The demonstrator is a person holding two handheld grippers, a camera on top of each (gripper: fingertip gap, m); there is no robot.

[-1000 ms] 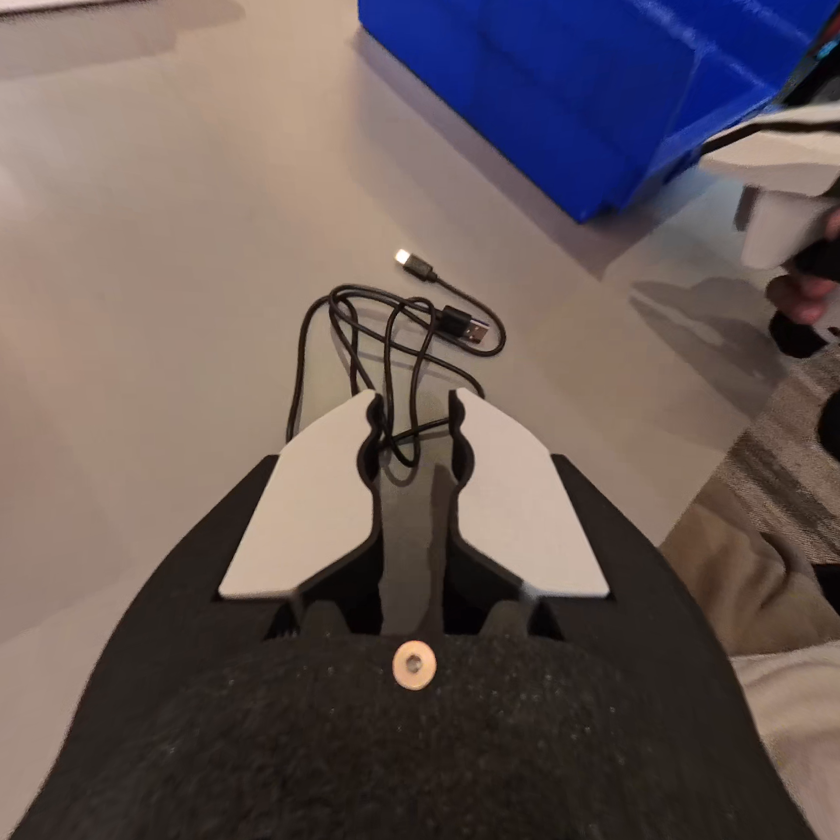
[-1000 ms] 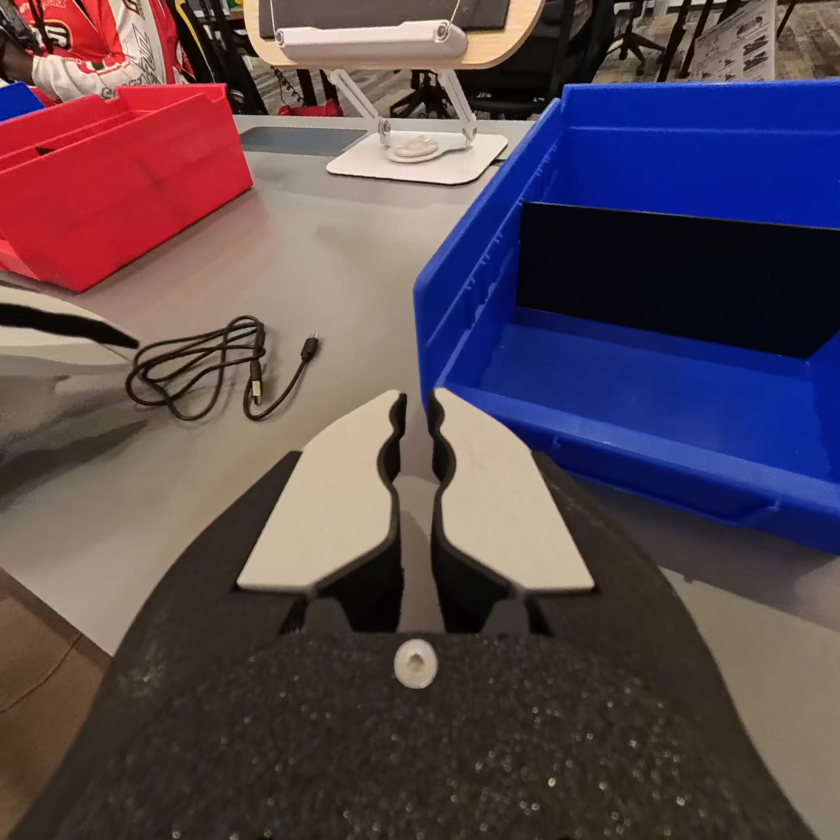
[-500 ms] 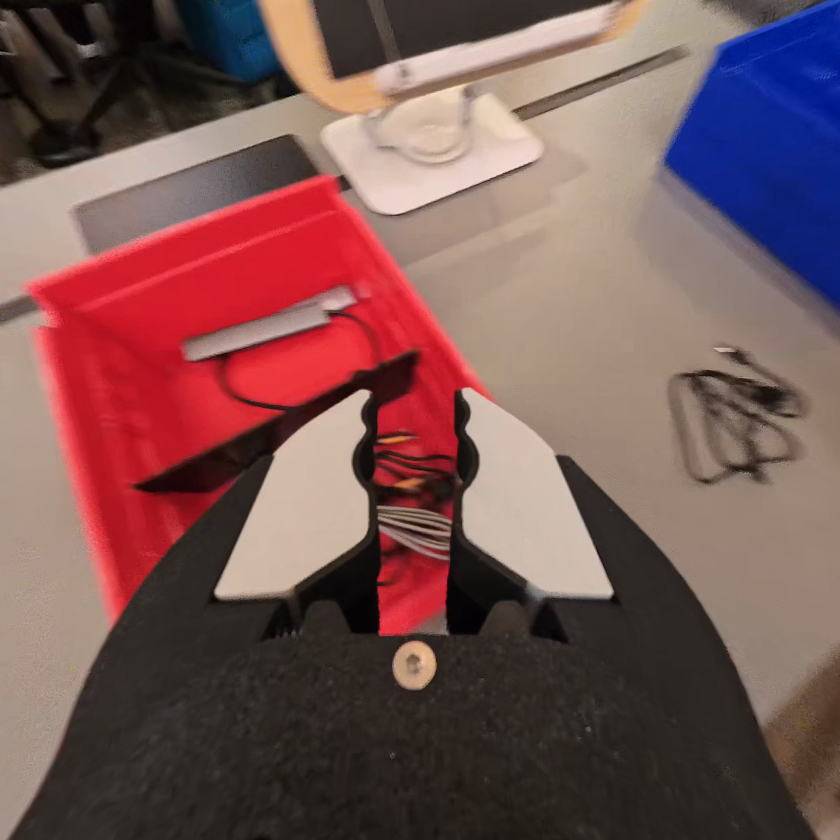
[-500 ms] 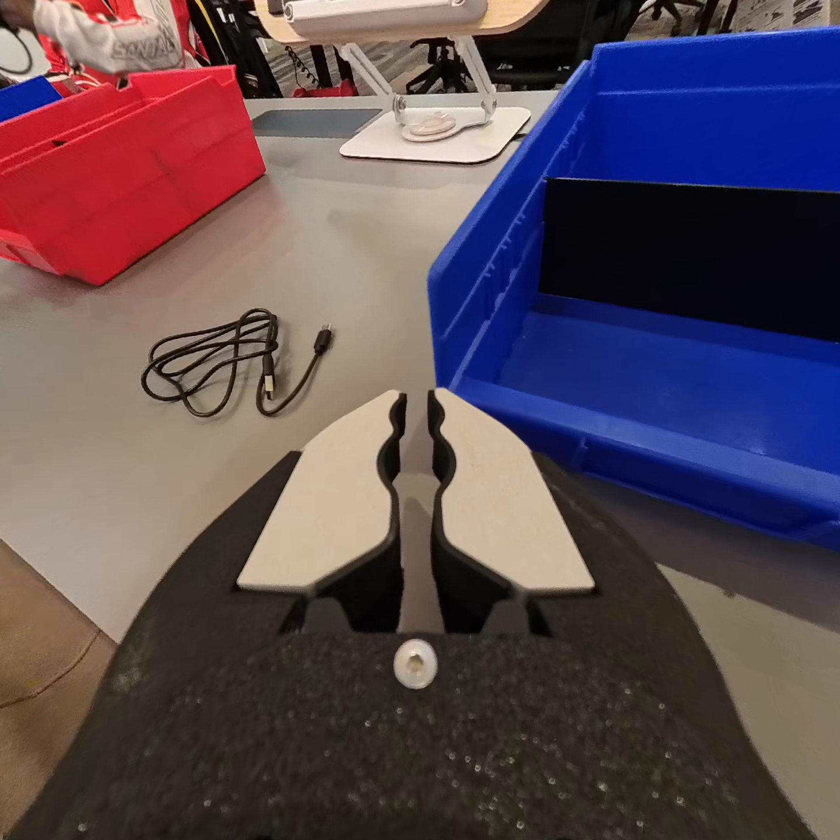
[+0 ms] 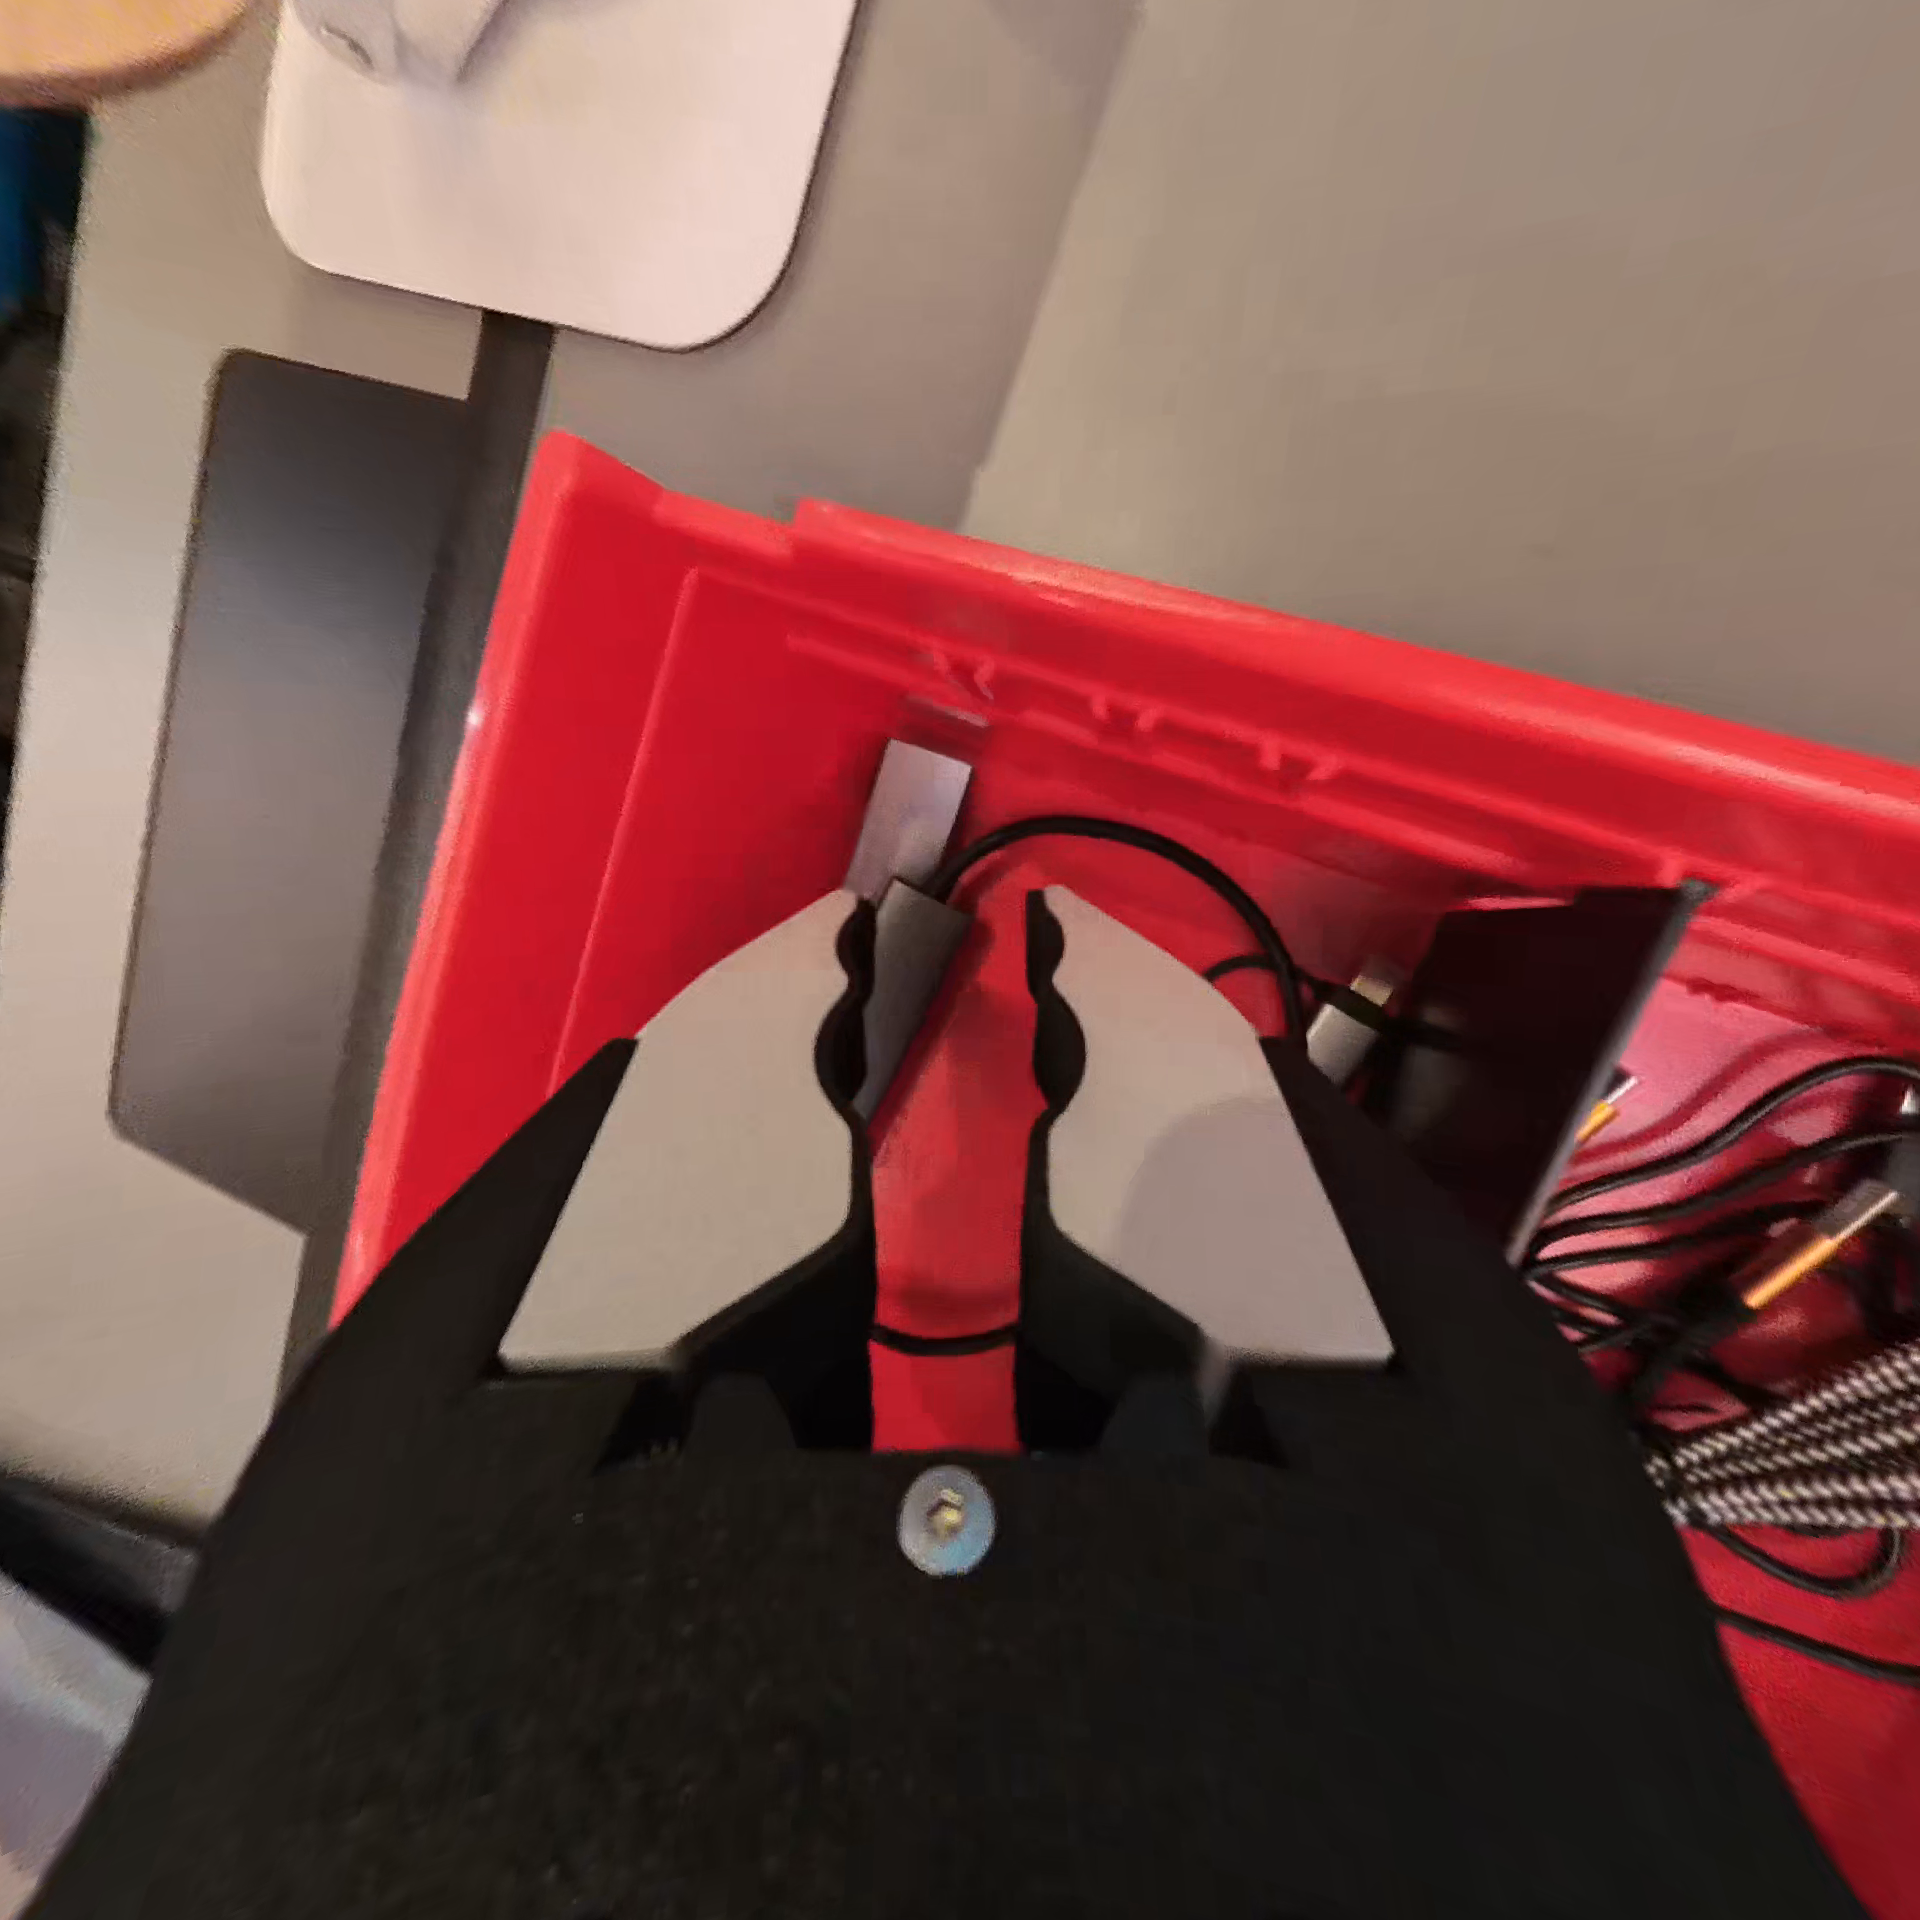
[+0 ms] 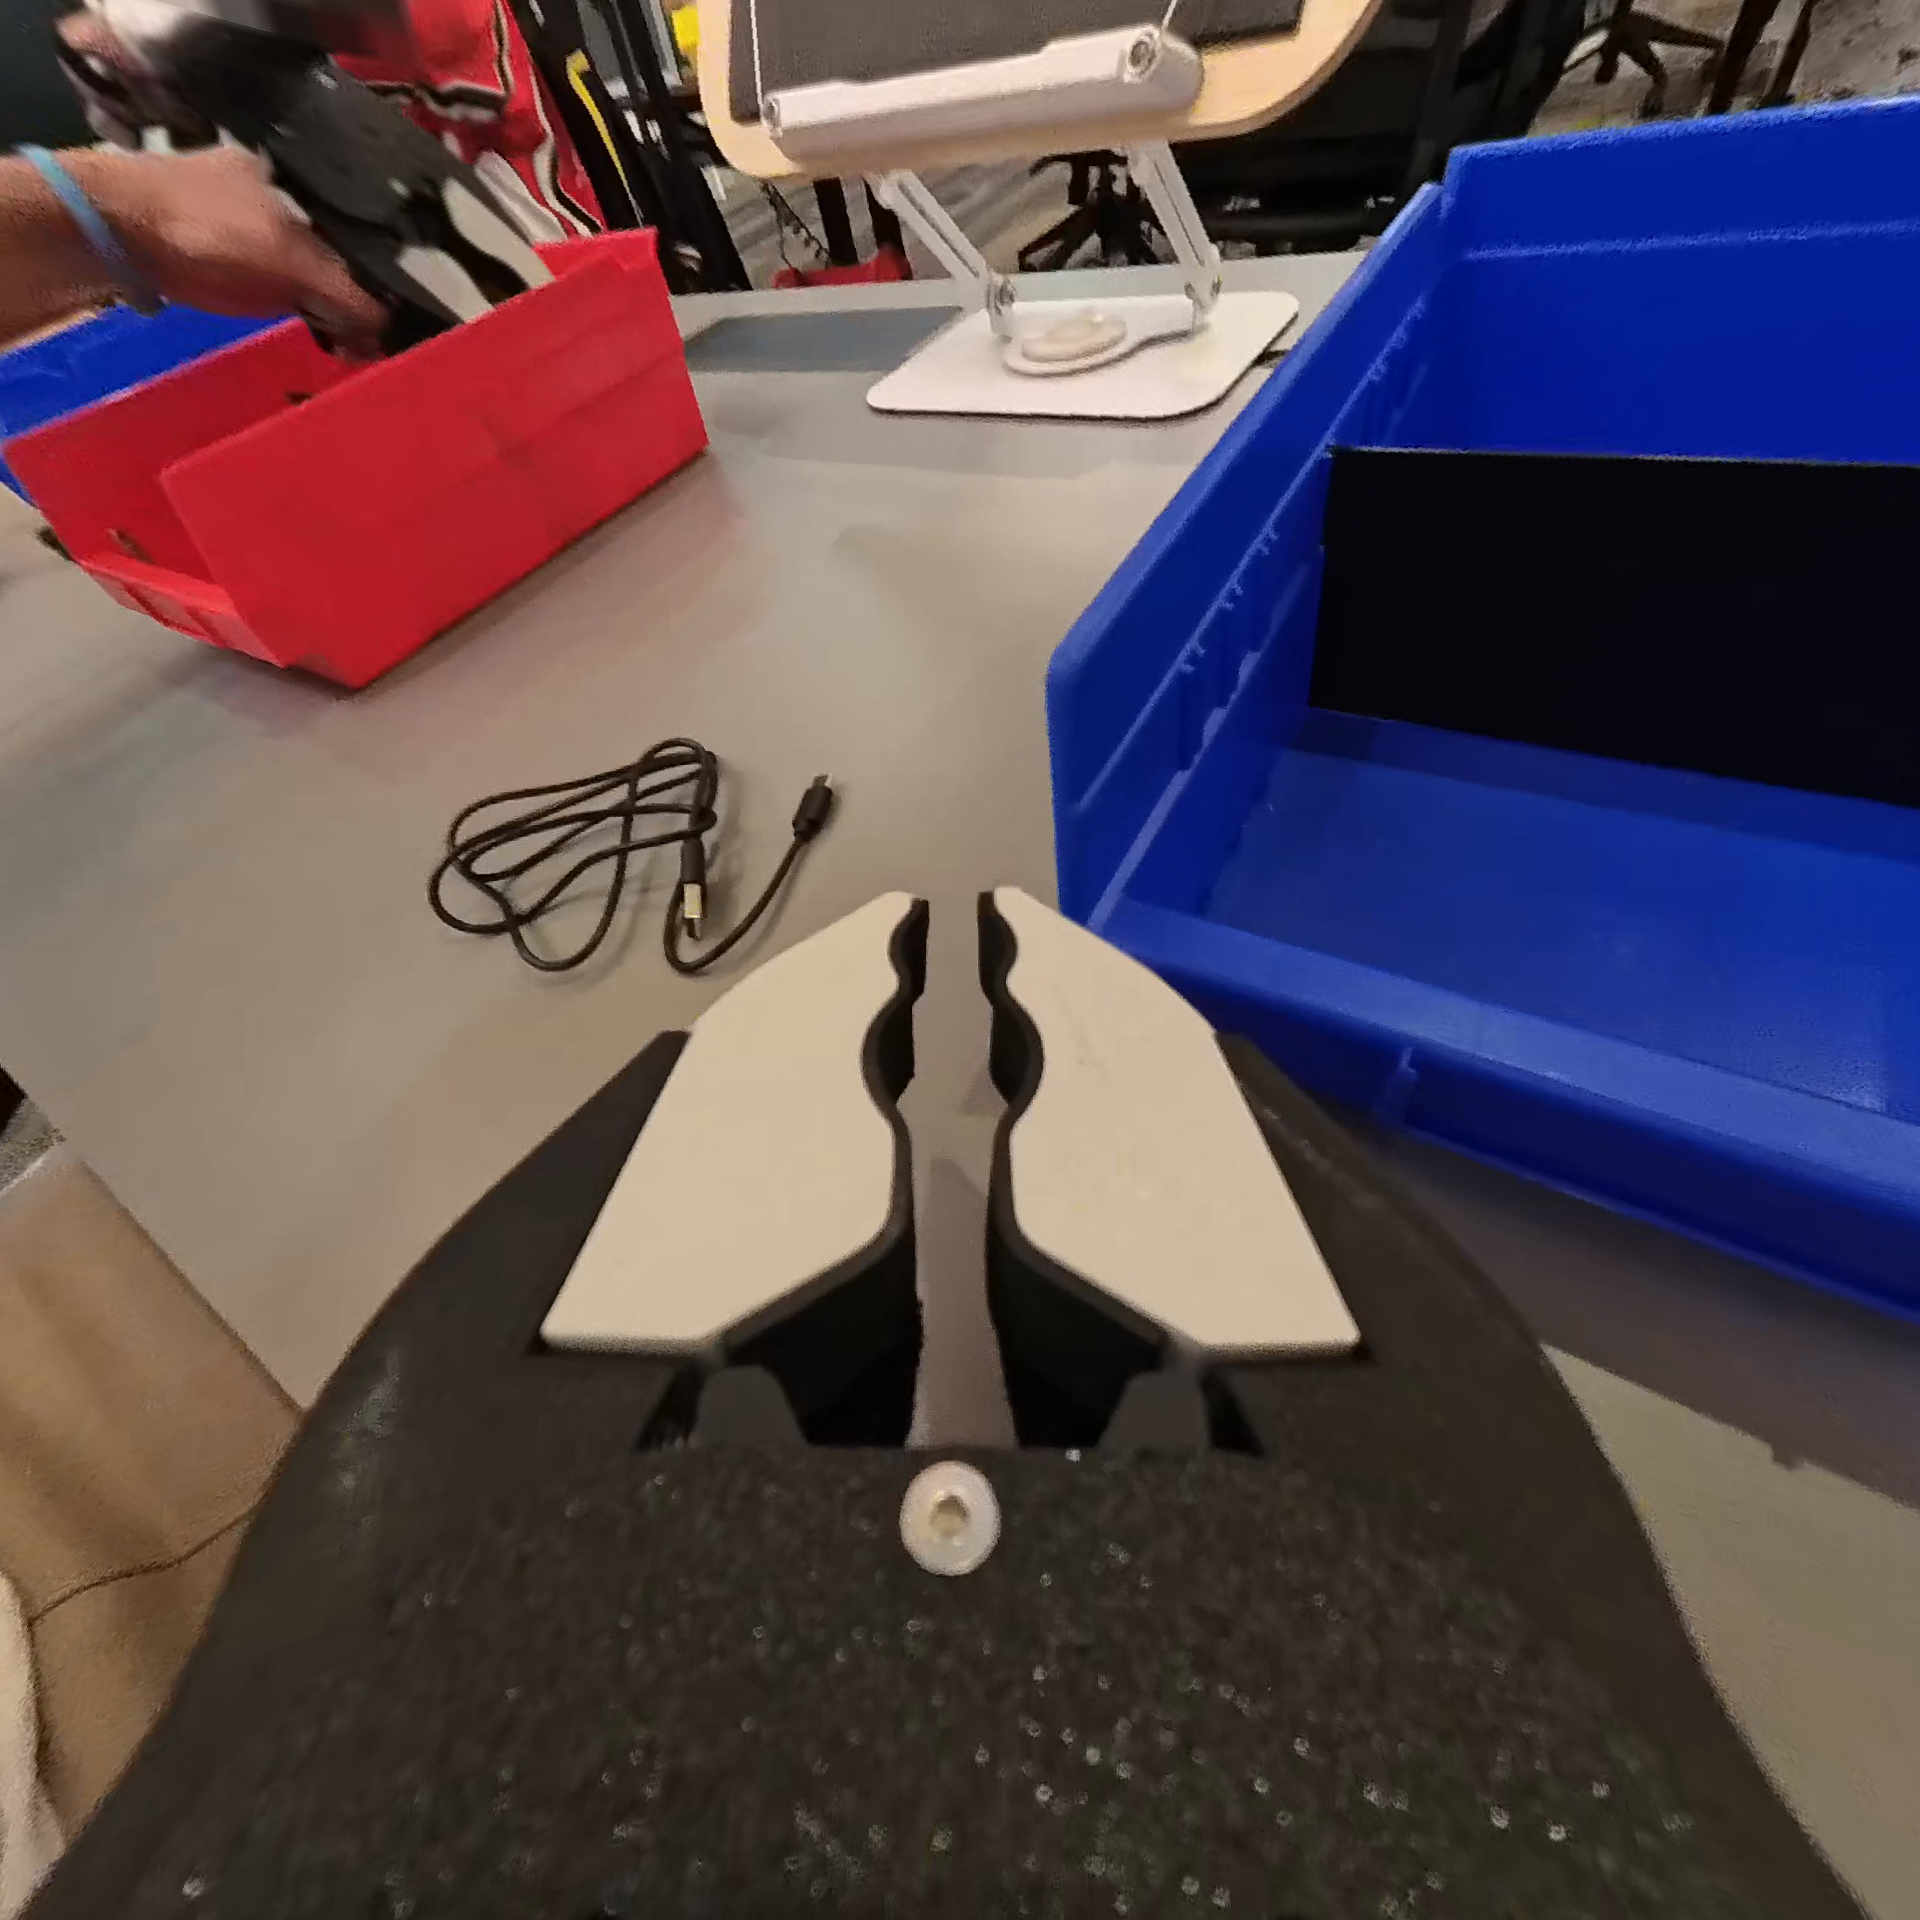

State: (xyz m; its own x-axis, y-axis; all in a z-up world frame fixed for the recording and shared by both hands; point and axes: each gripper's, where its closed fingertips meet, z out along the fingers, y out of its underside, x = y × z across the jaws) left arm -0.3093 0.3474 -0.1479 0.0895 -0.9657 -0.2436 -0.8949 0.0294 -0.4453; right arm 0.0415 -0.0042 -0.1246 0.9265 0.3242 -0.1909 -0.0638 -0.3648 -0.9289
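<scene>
My left gripper [image 5: 940, 904] is open, reaching down into the far left compartment of a red bin [image 5: 1195, 644]. A grey adapter block [image 5: 914, 966] with a thin black cord lies between its fingers, close against the left finger [image 5: 727, 1091]. My right gripper [image 6: 951, 904] is shut and empty, hovering low over the grey table [image 6: 883, 623] beside a blue bin [image 6: 1143, 748]. A coiled black cable [image 6: 613, 852] lies on the table just ahead and to its left. The left gripper [image 6: 457, 260], held by a hand, also shows in the right wrist view over the red bin [image 6: 416, 499].
A black divider [image 5: 1538, 1039] splits the red bin; several tangled cables and plugs [image 5: 1766, 1299] fill the compartment to its right. The blue bin has a black divider [image 6: 1610, 603]. A white stand base [image 6: 1091, 353] and a dark pad [image 5: 281, 779] sit at the table's far side. Across from one pair of fingers to the other is roughly 50 centimetres.
My left gripper left the black cable on the table, swung over to the red bin and dropped into it around the grey adapter. The right gripper drifted slightly and stayed shut.
</scene>
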